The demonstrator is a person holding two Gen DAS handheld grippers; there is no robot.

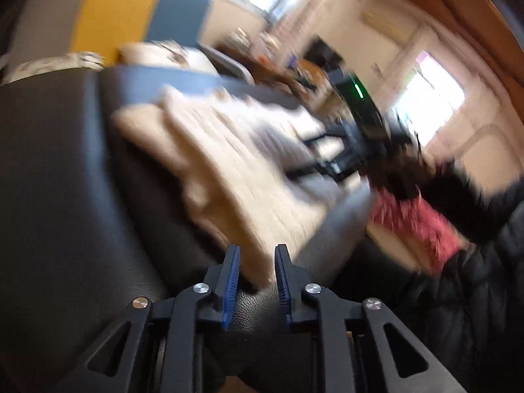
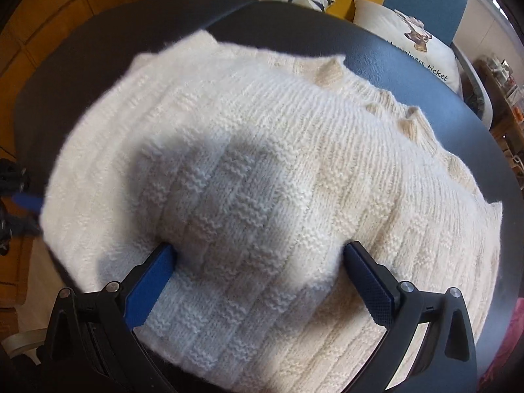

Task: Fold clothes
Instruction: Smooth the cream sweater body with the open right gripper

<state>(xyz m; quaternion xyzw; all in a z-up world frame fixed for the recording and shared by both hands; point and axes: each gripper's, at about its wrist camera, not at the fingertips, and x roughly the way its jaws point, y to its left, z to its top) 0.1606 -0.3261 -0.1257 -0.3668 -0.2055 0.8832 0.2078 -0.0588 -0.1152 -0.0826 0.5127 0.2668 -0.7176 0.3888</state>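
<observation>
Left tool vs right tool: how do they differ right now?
Gap: the left tool has its fingers close together, a corner of the cream sweater between them; the right tool is spread wide. Position: the left sits at the sweater's edge over the black table; the right hangs over the sweater's middle, gripping nothing. View: the left picture is motion-blurred, the right sharp. Shared: black frames, blue pads.

Left gripper (image 1: 257,262) jaws narrowly parted; right gripper (image 2: 258,255) jaws spread wide, pointing down.
</observation>
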